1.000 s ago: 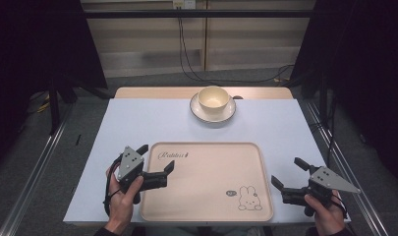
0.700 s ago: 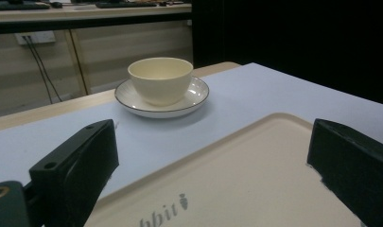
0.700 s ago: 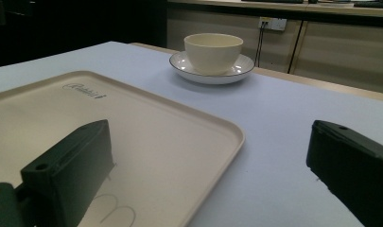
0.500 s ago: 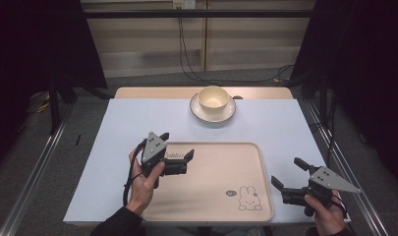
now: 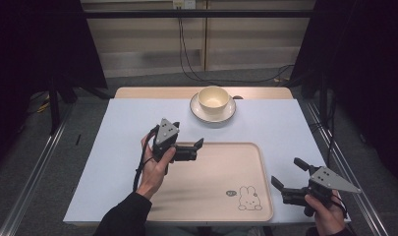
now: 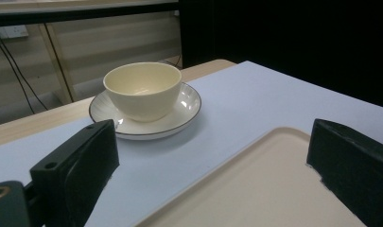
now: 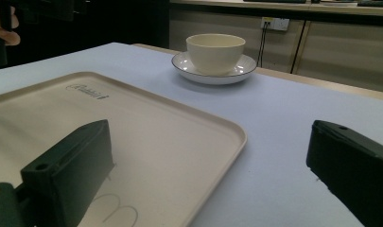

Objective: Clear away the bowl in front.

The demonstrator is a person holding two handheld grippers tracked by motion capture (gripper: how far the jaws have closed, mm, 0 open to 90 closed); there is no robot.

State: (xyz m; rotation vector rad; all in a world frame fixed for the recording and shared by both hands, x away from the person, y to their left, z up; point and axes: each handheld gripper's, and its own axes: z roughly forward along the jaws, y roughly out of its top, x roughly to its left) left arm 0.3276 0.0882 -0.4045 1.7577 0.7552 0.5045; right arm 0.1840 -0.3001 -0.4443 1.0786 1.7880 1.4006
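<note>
Pale blue table cover (image 5: 113,147), dark curtained room.

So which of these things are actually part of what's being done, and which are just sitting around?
In use:
- left tool, open, over the tray's far edge, pointed at the bowl
- bowl on its saucer
- tray, probably

Just there:
- right tool, open, low by the tray's near right corner
- wall cables
- light blue table cover
</note>
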